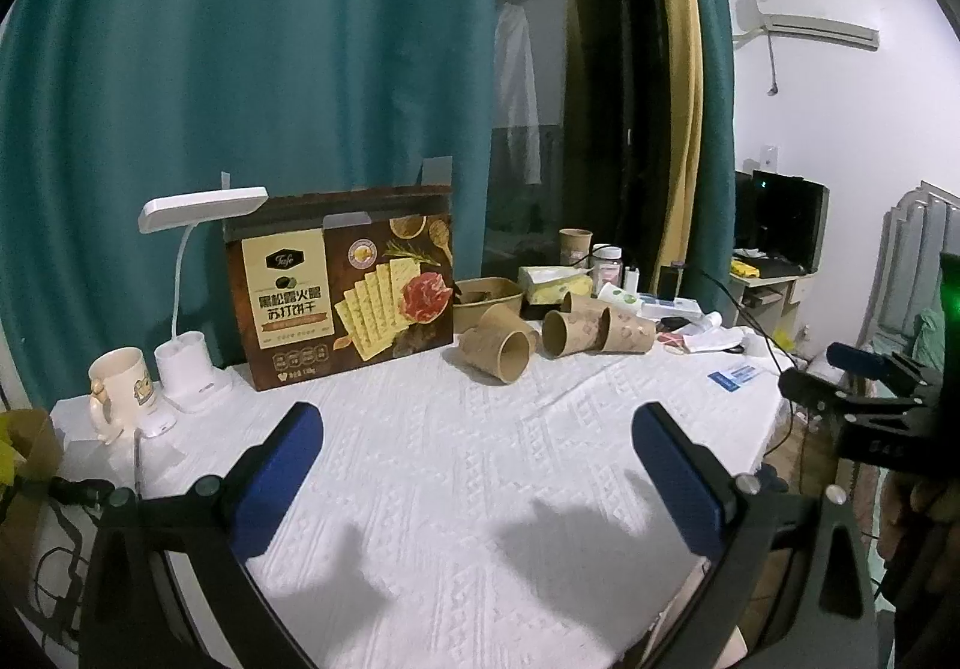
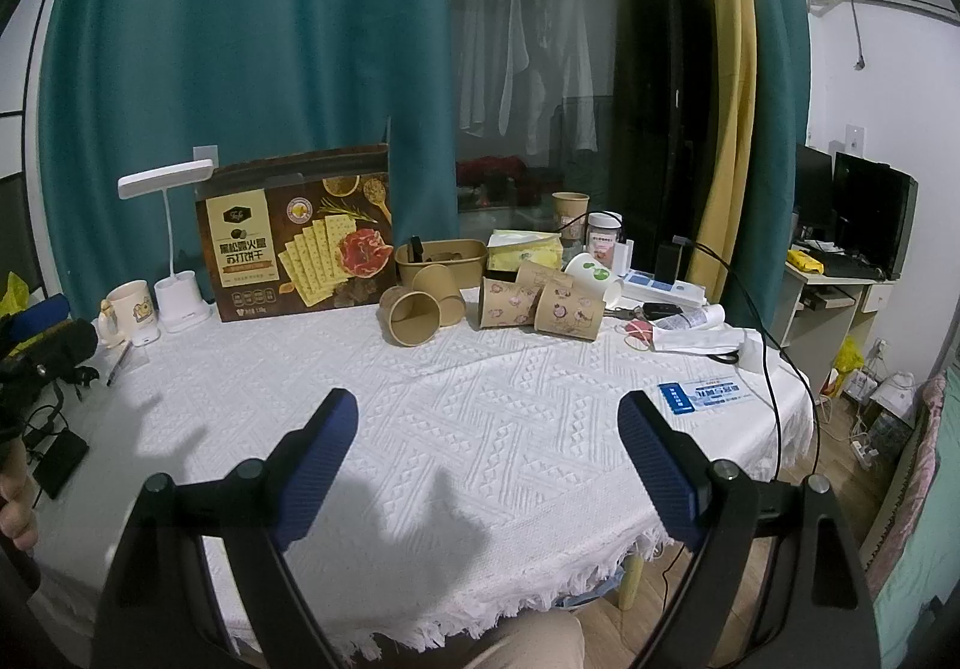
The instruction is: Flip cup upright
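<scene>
Both my hand-held grippers, left (image 1: 477, 465) and right (image 2: 486, 456), gape empty; only the right view shows my knee (image 2: 534, 639); brown paper cups (image 2: 414, 318) lie tipped beside the cracker box (image 2: 300, 234).

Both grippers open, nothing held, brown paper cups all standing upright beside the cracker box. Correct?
Not quite. The brown paper cups beside the cracker box lie on their sides, not upright, as the right wrist view shows. The rest holds: left gripper and right gripper are open, holding nothing.
</scene>
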Demonstrator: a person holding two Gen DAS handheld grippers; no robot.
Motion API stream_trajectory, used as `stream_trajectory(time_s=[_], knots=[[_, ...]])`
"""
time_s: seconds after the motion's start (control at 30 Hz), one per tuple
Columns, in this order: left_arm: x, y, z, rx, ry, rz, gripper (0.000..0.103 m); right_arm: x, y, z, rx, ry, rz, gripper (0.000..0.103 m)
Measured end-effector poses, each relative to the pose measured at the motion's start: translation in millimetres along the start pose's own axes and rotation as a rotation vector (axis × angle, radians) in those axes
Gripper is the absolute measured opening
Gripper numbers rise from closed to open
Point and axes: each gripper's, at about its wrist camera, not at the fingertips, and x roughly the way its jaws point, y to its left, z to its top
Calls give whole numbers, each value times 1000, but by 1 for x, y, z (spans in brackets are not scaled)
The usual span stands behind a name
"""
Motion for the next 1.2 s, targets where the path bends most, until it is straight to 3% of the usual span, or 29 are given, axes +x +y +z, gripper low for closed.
stream_trajectory(time_s=[0.73, 1.2], knots=[[-1, 0, 3, 8, -11, -9, 103, 2, -1, 1, 1, -1, 2, 87], [9, 3, 8, -12, 29, -17, 103, 4, -5, 1, 7, 1, 9, 87]])
